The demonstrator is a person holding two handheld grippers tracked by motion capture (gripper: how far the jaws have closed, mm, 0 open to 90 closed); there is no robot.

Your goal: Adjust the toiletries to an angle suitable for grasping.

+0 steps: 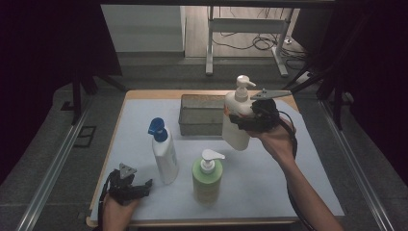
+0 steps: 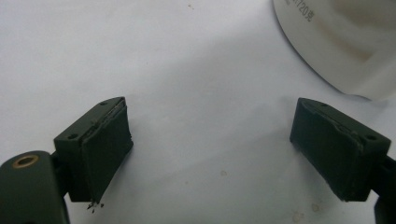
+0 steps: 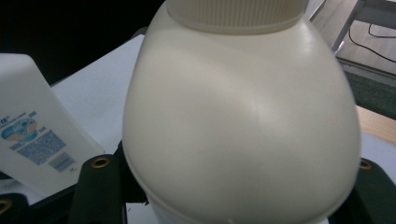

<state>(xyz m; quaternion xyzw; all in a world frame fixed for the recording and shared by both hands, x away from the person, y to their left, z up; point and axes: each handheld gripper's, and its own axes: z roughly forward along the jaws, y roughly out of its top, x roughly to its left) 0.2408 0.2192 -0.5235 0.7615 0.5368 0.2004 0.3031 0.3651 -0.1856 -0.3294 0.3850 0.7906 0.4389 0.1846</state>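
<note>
My right gripper (image 1: 239, 119) is shut on a cream pump bottle (image 1: 236, 115) and holds it off the mat, upright with a slight tilt, just right of the metal basket (image 1: 188, 115). In the right gripper view the cream pump bottle (image 3: 243, 116) bulges between the jaws. A white bottle with a blue pump (image 1: 162, 151) and a green bottle with a white pump (image 1: 207, 176) stand on the mat's front half. My left gripper (image 1: 148, 184) rests open near the front left corner, its fingers (image 2: 105, 144) wide apart over bare mat, with the white bottle's base (image 2: 345, 42) just ahead.
A pale blue mat (image 1: 269, 173) covers the wooden table, whose edge (image 1: 144, 94) shows at the back. Dark frame legs and rails flank both sides. In the right gripper view the white bottle's label (image 3: 37, 135) shows at the left.
</note>
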